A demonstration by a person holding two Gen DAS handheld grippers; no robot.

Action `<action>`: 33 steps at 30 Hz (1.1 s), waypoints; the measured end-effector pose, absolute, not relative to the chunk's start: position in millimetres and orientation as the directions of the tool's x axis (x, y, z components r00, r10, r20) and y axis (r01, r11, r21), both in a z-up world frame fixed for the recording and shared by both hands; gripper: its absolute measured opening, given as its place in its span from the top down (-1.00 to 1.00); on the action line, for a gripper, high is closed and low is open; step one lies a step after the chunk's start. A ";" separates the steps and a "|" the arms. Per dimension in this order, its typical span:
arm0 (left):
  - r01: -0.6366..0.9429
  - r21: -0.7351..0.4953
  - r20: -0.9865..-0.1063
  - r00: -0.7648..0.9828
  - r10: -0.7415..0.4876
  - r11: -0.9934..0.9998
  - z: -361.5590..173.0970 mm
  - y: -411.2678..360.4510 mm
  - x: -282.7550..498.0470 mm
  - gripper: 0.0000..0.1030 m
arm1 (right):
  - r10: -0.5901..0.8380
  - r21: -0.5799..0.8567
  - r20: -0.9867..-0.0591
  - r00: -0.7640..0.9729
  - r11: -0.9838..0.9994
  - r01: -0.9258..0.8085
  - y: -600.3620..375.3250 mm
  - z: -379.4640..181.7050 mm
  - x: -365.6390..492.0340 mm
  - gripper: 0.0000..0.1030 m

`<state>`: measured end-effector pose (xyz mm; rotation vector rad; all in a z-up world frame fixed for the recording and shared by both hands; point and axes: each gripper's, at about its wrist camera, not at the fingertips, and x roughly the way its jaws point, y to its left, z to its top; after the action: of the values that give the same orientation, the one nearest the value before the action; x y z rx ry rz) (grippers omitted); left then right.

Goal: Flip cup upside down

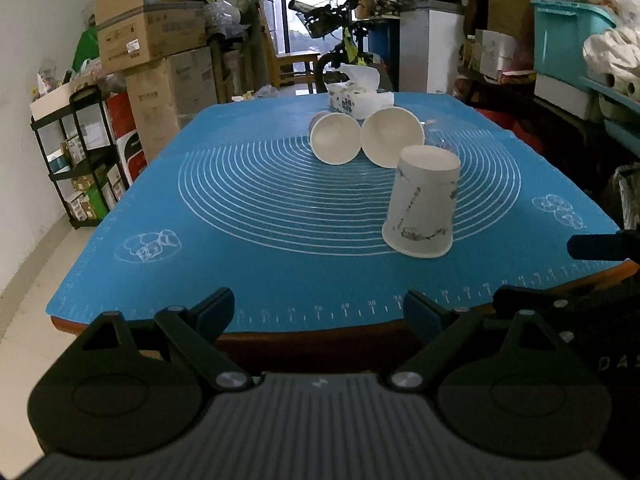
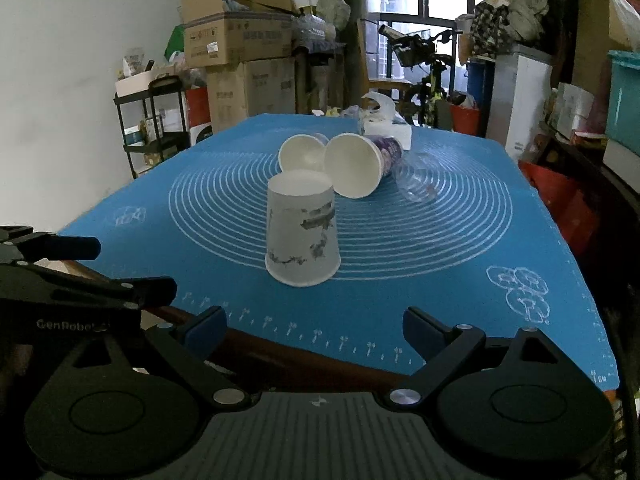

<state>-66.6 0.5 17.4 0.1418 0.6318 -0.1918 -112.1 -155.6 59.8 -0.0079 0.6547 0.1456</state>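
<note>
A white paper cup with grey print stands upside down, rim on the blue mat; it also shows in the right wrist view. Behind it two paper cups lie on their sides, mouths toward me: a left one and a right one. My left gripper is open and empty at the table's near edge. My right gripper is open and empty, also at the near edge, well short of the cups.
A tissue box stands at the mat's far end. A clear plastic cup lies on its side right of the paper cups. Stacked cartons, a black shelf and a bicycle surround the table.
</note>
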 end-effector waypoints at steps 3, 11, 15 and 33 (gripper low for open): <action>0.224 0.075 -0.599 0.789 -0.136 0.972 16.4 -0.4 -68.9 -0.76 | 0.132 0.043 -0.606 0.785 0.990 -0.134 -157.5 59.2 -115.4 -0.84; 0.225 0.077 -0.595 0.792 -0.136 0.971 16.0 -1.4 -69.6 -0.77 | 0.132 0.049 -0.603 0.786 0.990 -0.129 -159.6 60.2 -116.4 -0.84; 0.230 0.081 -0.595 0.792 -0.138 0.970 16.1 -2.9 -70.2 -0.77 | 0.133 0.051 -0.603 0.787 0.990 -0.128 -160.4 60.3 -116.5 -0.84; 0.247 0.097 -0.594 0.792 -0.143 0.964 15.3 -8.7 -70.1 -0.76 | 0.133 0.056 -0.608 0.783 0.991 -0.125 -164.6 56.6 -115.8 -0.84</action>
<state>-70.1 -8.7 15.3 0.1733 0.6231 -0.2109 -115.8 -164.6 56.6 0.0124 0.6573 0.1393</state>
